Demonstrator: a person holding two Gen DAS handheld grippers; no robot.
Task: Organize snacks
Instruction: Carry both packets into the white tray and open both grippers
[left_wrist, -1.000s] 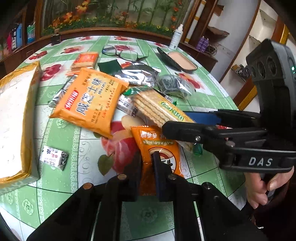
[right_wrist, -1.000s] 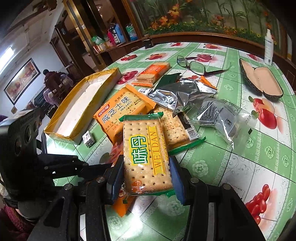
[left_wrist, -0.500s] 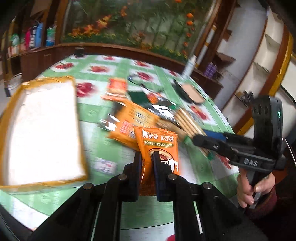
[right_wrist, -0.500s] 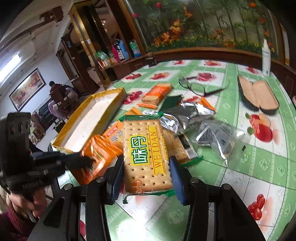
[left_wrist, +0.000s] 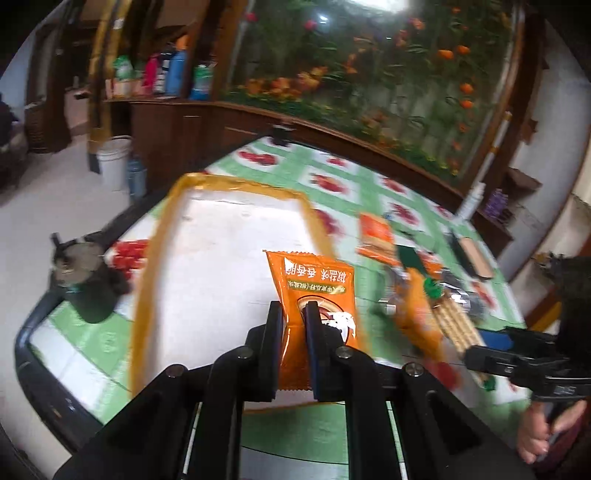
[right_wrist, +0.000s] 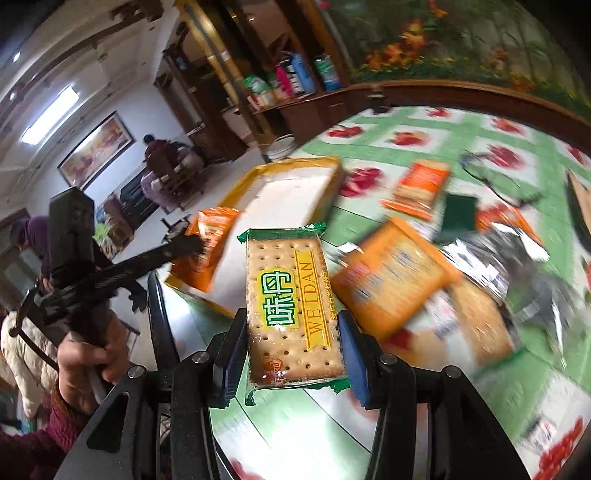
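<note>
My left gripper (left_wrist: 294, 325): clamped on orange snack packet (left_wrist: 314, 291), yellow-rimmed tray (left_wrist: 147, 266) ahead below. My right gripper (right_wrist: 293, 343): gripping cracker pack (right_wrist: 290, 306); snack pile right.

Left gripper (left_wrist: 294, 325) and right gripper (right_wrist: 291, 345), jaws clamped.

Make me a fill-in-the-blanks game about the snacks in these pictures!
1. The left gripper pinches a small snack packet coloured ____.
2. The right gripper holds a pack of ____ with a green wrapper edge.
3. The yellow-rimmed tray has a floor coloured ____.
4. The tablecloth is green and white with pictures of red ____.

Missing words: orange; crackers; white; fruit
</note>
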